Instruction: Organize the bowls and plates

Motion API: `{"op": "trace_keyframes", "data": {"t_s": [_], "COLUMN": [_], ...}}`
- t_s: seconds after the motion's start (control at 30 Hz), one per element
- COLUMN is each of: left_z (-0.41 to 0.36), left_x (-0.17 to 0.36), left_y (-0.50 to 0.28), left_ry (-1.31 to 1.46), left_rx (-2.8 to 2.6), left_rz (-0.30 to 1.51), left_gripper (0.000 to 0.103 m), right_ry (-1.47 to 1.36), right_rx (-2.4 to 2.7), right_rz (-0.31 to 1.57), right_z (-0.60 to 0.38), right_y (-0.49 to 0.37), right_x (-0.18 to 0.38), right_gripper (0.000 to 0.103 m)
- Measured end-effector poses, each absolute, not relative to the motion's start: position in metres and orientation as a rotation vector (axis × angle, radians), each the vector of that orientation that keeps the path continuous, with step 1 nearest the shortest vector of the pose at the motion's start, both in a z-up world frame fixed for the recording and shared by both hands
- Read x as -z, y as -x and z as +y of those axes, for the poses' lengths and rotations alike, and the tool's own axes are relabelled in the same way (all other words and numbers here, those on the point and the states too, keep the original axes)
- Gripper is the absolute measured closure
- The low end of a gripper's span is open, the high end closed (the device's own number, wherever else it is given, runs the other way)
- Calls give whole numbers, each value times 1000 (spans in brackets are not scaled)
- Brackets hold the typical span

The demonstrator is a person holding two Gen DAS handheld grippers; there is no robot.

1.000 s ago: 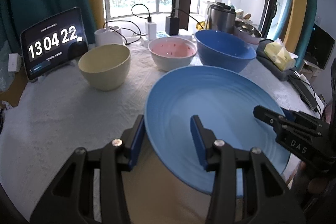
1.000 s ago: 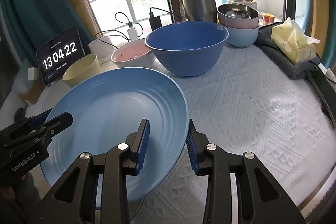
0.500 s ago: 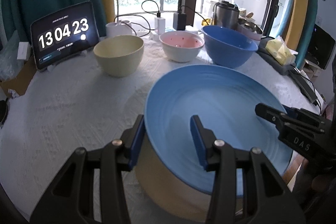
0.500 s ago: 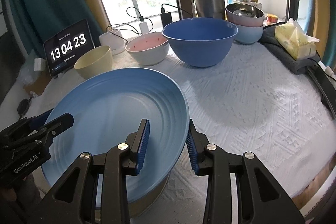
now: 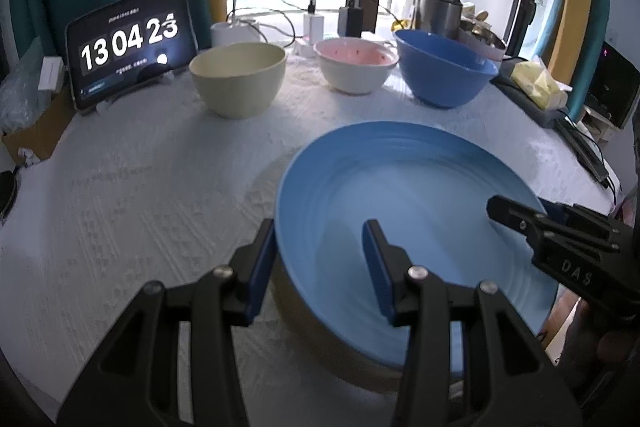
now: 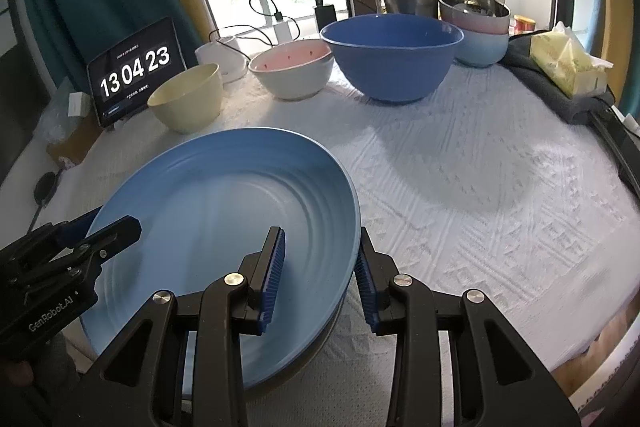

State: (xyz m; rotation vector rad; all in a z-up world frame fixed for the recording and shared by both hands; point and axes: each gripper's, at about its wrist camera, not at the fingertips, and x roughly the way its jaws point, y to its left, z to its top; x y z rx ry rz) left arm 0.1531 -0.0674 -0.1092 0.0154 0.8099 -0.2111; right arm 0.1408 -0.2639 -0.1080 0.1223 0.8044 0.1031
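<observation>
Plate [image 5: 404,195] rim sits clamped in left tool [image 5: 320,259] and right tool [image 6: 320,267].

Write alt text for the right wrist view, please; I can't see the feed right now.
The right gripper and left gripper hold opposite rims of a large blue plate above a white tablecloth. Behind stand a cream bowl, a pink-lined bowl, a big blue bowl and a clock tablet.
</observation>
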Motion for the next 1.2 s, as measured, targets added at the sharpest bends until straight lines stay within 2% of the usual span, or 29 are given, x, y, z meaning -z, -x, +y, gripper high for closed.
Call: {"op": "trace_keyframes", "data": {"t_s": [0.93, 1.2], "left_z": [-46, -48], "left_x": [119, 135], "left_y": [-156, -160], "left_ry": [26, 48], "left_rx": [137, 163], "left_rz": [843, 919], "left_gripper": [57, 55], "right_ry": [-137, -167], "right_rx": [-83, -102], "right_rz": [804, 859], "right_z": [-273, -277], "right_y": [-141, -146], "right_x": [108, 122], "right_gripper": [66, 66]}}
